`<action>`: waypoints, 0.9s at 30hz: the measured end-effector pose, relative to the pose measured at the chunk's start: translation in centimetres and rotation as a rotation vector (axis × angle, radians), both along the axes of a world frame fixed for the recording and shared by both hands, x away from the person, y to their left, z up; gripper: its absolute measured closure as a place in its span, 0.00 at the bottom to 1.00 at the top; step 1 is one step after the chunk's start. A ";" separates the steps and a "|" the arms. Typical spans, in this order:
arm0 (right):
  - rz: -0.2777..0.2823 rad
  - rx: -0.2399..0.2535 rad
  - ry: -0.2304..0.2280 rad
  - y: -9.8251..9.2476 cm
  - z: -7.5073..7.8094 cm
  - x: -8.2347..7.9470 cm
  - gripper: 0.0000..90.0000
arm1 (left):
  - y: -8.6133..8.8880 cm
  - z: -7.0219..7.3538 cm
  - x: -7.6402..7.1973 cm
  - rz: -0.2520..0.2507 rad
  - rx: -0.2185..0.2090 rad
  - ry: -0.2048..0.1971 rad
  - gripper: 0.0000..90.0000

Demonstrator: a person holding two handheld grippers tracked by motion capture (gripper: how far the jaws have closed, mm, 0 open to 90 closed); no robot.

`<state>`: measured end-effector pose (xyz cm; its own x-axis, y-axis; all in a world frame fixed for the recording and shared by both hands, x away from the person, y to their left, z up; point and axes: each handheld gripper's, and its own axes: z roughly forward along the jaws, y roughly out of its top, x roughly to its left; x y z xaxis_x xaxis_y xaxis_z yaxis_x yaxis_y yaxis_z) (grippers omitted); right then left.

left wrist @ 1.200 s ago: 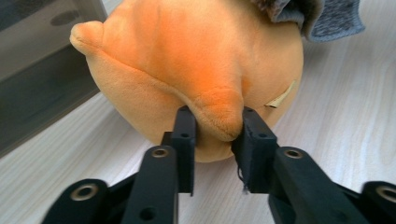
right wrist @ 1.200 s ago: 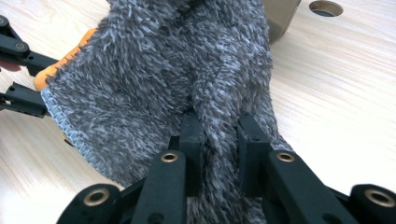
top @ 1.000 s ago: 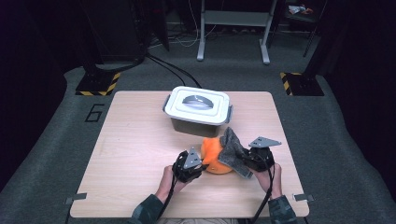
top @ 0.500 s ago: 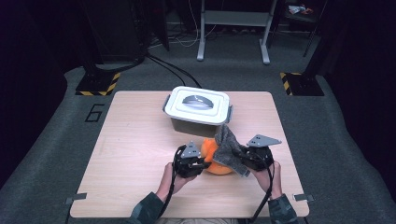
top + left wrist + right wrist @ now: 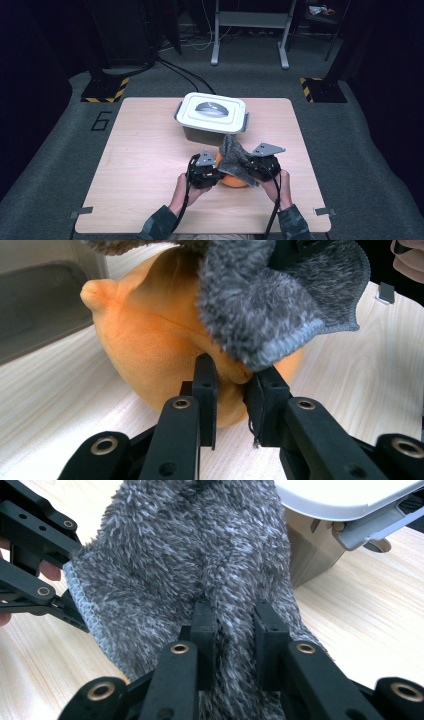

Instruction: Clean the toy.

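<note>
Near the front edge of the wooden table (image 5: 145,150), an orange soft toy (image 5: 231,180) is seen lying between the two hand-held grippers, partly draped by a grey fluffy cloth (image 5: 234,156). From the high view, the left gripper (image 5: 204,171) is held at the toy's left side and the right gripper (image 5: 262,165) at its right, each gripped from below by a hand; camouflage-patterned sleeves are seen at the bottom edge. In the left gripper view, the left gripper (image 5: 232,385) is shown with its jaws drawn close together, a fold of the orange soft toy (image 5: 150,340) being pinched between them; the hemmed edge of the grey fluffy cloth (image 5: 280,305) hangs just above the jaw tips, touching the toy's top. In the right gripper view, the right gripper (image 5: 234,625) is shown with its jaws pressed onto a bunched ridge of the grey fluffy cloth (image 5: 200,555), which is lifted and spread across the frame. The left gripper (image 5: 35,555) is visible at the left of that view, beside the cloth's stitched edge. Behind the toy, a lidded container (image 5: 212,117) with a white lid and grey side latches stands on the table, near the cloth; its corner (image 5: 340,515) is seen just beyond the cloth in the right gripper view
</note>
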<state>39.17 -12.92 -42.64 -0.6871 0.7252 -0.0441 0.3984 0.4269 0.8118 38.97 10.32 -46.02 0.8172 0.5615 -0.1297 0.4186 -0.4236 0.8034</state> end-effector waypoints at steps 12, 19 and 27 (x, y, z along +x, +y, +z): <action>-0.069 0.003 0.038 -2.7 -1.7 -0.1 0.84 | 0.5 -0.6 0.2 0.029 -0.026 0.023 0.84; -0.128 0.001 0.091 -4.9 -3.8 0.2 0.84 | 0.7 -0.8 0.3 0.043 -0.043 0.028 0.84; -0.156 0.007 0.103 -5.7 -4.0 0.3 0.84 | 0.9 -0.9 0.4 0.049 -0.032 0.033 0.84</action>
<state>39.42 -18.62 -46.62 -0.5670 0.8233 0.0256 0.5402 0.3482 0.7661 39.36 11.24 -46.91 0.7841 0.5956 -0.1743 0.4643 -0.3766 0.8016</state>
